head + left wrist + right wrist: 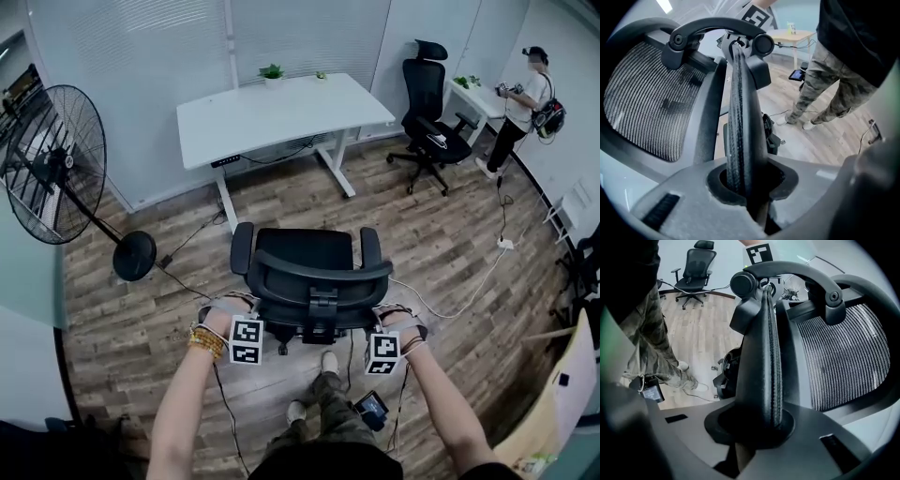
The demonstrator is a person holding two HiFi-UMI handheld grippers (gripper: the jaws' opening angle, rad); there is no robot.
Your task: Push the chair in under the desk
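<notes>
We find the left hand-held gripper and the right hand-held gripper each clenched on a side rim of the backrest of the black mesh office chair. The grasp is made. The chair stands on the wooden floor, facing the white tabletop but well apart from it. In our judgement, the entire push remains outstanding.

Black mesh-backed office chair stands upright on the wood floor — facing the white desk, well clear of it.
</notes>
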